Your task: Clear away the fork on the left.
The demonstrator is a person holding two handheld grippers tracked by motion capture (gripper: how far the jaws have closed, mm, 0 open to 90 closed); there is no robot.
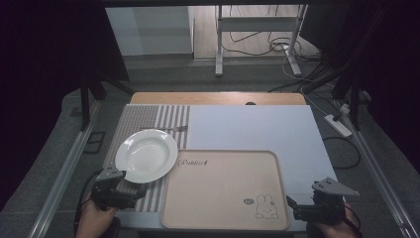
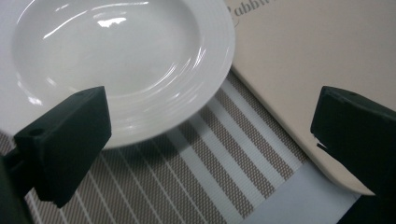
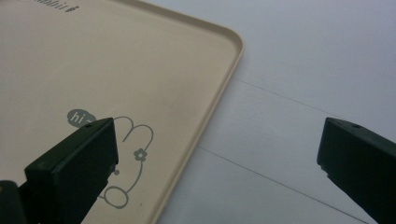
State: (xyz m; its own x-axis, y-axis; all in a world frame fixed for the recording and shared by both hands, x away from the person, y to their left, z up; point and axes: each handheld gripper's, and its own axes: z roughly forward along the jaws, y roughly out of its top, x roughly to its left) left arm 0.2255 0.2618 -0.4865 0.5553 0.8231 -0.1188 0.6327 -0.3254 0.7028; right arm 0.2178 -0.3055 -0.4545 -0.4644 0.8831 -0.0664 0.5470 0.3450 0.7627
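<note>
Hovering with both tongs spread wide at the near table edge.
Left gripper (image 1: pixel 130 189) poised empty over white plate (image 1: pixel 146 154) on striped placemat (image 1: pixel 148 119); right gripper (image 1: pixel 293 204) empty above beige tray (image 1: pixel 223 191) beside its rabbit drawing (image 1: pixel 266 207); fork (image 1: pixel 166 129) behind plate.

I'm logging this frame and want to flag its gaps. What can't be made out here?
- Utensil behind the plate, high view: too small and dim to tell fork from spoon.
- Tray lettering, right gripper view: cut off by the top edge.
- Rabbit drawing, right gripper view: partly hidden by the right hand-held gripper, whose jaws stand wide apart.
</note>
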